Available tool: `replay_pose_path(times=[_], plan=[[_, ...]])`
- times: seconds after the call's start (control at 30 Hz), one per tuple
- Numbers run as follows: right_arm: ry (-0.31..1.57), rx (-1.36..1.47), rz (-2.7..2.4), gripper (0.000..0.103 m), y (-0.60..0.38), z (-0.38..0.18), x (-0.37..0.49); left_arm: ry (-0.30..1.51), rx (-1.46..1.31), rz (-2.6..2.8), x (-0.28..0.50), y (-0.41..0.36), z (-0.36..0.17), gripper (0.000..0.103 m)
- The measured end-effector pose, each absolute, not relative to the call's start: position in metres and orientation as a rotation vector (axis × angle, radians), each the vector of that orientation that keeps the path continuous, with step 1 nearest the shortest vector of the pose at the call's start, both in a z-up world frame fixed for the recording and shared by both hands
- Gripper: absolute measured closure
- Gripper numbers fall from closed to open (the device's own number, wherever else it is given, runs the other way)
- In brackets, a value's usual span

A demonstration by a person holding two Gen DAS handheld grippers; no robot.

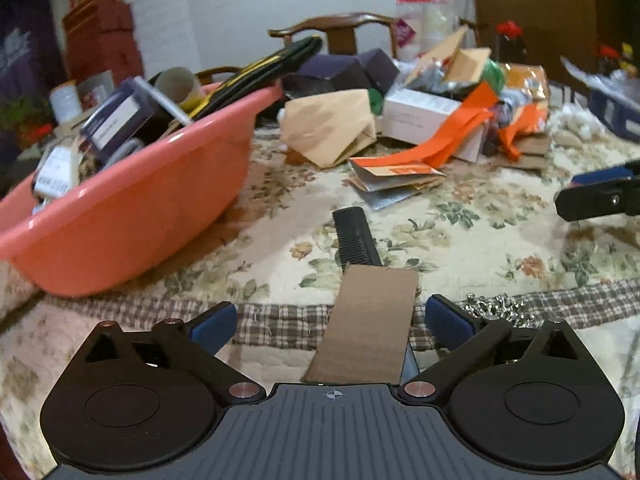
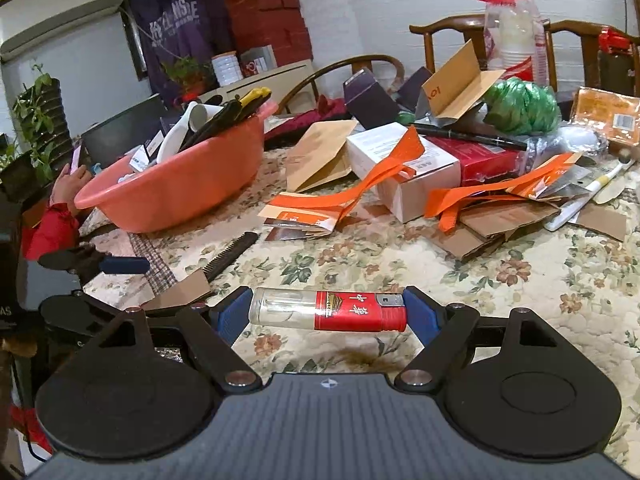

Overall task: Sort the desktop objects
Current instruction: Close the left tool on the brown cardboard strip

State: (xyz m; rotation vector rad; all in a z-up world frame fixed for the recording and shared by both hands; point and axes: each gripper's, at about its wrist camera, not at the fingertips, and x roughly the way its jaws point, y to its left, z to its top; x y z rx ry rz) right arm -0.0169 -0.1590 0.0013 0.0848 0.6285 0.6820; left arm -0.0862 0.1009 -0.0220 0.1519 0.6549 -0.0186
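Right gripper (image 2: 327, 314) is clamped end to end on a clear plastic lighter with a red label (image 2: 328, 312), held crosswise above the floral quilted tablecloth (image 2: 500, 280). Left gripper (image 1: 331, 322) is spread wide and grips nothing: a flat brown cardboard strip (image 1: 370, 328) lies loose between its blue pads (image 1: 214, 322), with a black plastic comb (image 1: 356, 236) just past the strip's far end. Ahead-left of both, the salmon-pink plastic basin (image 1: 132, 216) is heaped with small boxes, a cardboard tube and black-and-yellow items.
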Motion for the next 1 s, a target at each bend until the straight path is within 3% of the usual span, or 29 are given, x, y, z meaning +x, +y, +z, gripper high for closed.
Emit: replay_pose_path(times=[0.4, 0.47, 0.53, 0.57, 0.63, 1.0], plan=[[0.651, 0.127, 0.69, 0.019, -0.163, 0.0, -0.013, 0.7, 0.056, -0.095, -0.084, 0.119, -0.021, 0.002], [0.651, 0.123, 0.69, 0.019, -0.163, 0.0, -0.013, 0.714, 0.074, -0.077, -0.084, 0.114, -0.019, 0.008], [0.648, 0.119, 0.69, 0.019, -0.162, 0.0, -0.014, 0.722, 0.079, -0.099, -0.087, 0.109, -0.014, 0.03], [0.646, 0.117, 0.69, 0.019, -0.162, 0.001, -0.014, 0.728, 0.085, -0.1, -0.089, 0.106, -0.012, 0.036], [0.644, 0.117, 0.691, 0.019, -0.162, 0.001, -0.014, 0.723, 0.125, -0.114, -0.095, 0.095, -0.01, 0.06], [0.683, 0.115, 0.727, 0.018, -0.165, 0.005, -0.01, 0.745, 0.075, -0.118, -0.093, 0.095, -0.008, 0.06]])
